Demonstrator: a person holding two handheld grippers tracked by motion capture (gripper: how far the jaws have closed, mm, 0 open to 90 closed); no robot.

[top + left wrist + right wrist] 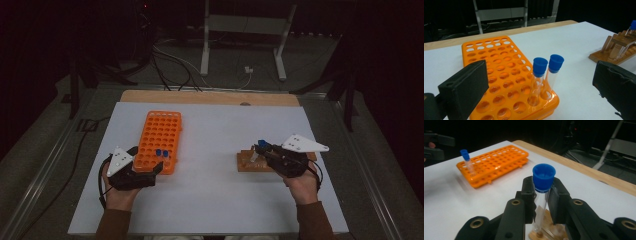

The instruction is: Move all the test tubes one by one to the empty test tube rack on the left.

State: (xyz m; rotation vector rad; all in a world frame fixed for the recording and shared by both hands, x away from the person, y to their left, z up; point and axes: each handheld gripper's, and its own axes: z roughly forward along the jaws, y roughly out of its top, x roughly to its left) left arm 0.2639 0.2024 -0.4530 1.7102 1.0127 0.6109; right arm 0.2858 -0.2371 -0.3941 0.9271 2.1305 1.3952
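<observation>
Tube (541,195) stays upright because my right gripper (543,195) clamps it just under its blue cap over the wooden stand (250,162), while my left gripper (536,82), jaws apart, waits by the orange rack (499,72).

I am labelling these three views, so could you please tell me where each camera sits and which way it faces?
High view: above the person's side, looking down at the white table; forearms and both hand-held grippers show.
Left gripper view: rides the left hand-held gripper, open jaws framing two capped tubes.
Right gripper view: rides the right hand-held gripper, clamping a blue-capped tube.
All share the orange rack.
</observation>
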